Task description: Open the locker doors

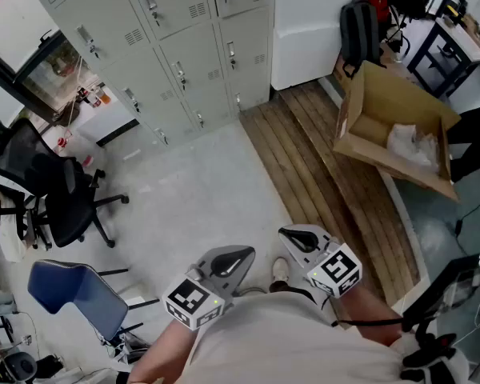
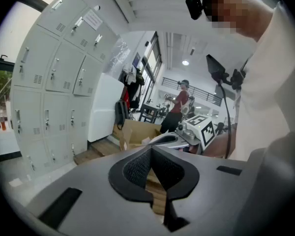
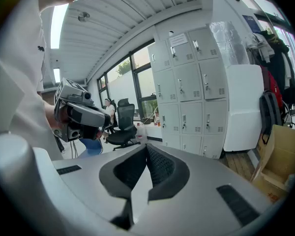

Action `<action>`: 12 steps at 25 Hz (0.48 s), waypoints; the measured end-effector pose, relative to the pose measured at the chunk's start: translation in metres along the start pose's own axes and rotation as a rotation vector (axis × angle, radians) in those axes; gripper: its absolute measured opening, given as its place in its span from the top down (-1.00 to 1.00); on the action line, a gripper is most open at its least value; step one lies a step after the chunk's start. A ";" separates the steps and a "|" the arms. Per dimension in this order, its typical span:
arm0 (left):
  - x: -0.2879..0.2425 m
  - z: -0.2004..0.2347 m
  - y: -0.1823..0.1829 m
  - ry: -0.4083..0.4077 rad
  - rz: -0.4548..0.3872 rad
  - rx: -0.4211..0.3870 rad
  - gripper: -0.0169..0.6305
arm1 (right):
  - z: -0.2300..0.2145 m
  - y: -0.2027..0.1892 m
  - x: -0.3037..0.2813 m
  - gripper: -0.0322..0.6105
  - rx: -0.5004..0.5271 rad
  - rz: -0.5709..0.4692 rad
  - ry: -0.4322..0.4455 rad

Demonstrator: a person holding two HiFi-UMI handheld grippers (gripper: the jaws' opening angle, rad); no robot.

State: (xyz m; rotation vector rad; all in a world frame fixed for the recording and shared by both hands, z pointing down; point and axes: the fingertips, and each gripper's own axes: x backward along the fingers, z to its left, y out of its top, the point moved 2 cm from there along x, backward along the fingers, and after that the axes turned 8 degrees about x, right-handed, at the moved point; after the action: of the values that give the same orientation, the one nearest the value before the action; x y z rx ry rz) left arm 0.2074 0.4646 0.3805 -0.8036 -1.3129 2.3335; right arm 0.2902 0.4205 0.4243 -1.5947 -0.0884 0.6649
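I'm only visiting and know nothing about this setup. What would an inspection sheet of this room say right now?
Surface: pale grey floor, with a wooden planked strip beside it.
Job's things: grey lockers, every visible door shut.
Clutter: open cardboard box, black office chair, blue chair, black backpack.
Grippers: left tool and right tool both shut, empty, well short of the lockers.
Cables: black cable at the person's right side.
Surroundings: window left of the lockers; desk at top right.

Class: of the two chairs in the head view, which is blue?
The lower chair, near the picture's bottom left corner; the chair above it is black with a wheeled base.
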 end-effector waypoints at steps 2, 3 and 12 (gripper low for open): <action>0.033 0.015 -0.001 0.024 -0.004 -0.019 0.91 | 0.021 0.016 -0.023 0.85 0.017 -0.010 0.000; 0.050 0.021 -0.003 0.035 -0.006 -0.022 0.91 | 0.033 0.022 -0.033 0.85 0.026 -0.014 0.001; 0.169 0.086 -0.025 0.068 -0.040 0.016 0.91 | 0.110 0.060 -0.113 0.85 0.049 -0.009 -0.019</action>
State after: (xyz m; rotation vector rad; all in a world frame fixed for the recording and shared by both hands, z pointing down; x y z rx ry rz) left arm 0.0223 0.5127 0.3856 -0.8366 -1.2688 2.2627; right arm 0.1270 0.4597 0.4103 -1.5407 -0.0925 0.6705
